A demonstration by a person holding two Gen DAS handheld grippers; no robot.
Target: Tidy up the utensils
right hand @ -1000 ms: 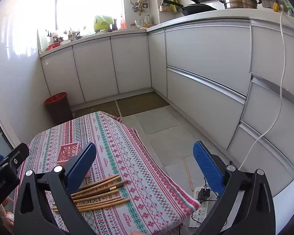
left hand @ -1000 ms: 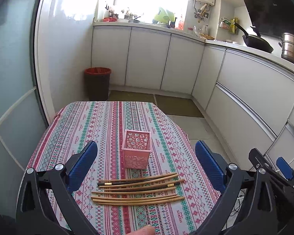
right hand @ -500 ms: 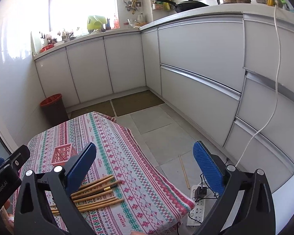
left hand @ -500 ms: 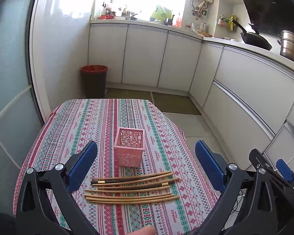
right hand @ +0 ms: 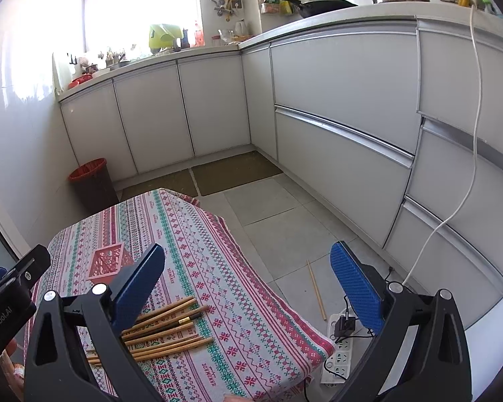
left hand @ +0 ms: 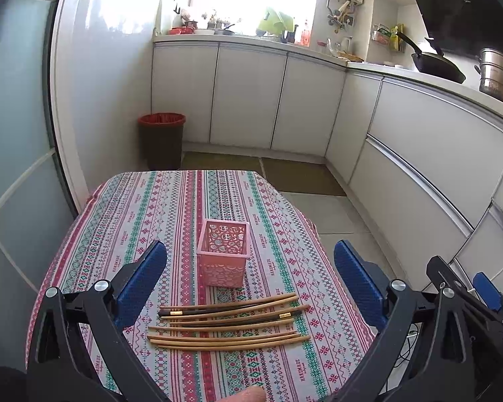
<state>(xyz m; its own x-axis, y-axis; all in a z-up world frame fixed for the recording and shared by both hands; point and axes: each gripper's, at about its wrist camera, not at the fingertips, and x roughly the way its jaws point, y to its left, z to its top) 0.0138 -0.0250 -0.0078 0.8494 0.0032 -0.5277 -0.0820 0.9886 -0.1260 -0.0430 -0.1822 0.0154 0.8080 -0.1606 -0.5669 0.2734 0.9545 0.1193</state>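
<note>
On the striped patterned surface [left hand: 124,221] we list brown wooden chopsticks [left hand: 229,321] at six o'clock from the pink perforated plastic basket [left hand: 223,256]; left gripper [left hand: 249,281] and right gripper [right hand: 248,284] jaws apart, empty.

The counter [left hand: 124,221] wears a cloth striped in red, green and white with small cross-stitch motifs. The basket [left hand: 223,256] is pink with lacy cut-outs. The chopsticks [left hand: 231,321] are tan, a few darker brown with gold bands. Both the left gripper [left hand: 249,276] and the right gripper [right hand: 248,278] have black frames and blue pads. The bin [left hand: 161,140] is dark with a red liner; the cabinets [left hand: 248,97] are white.
</note>
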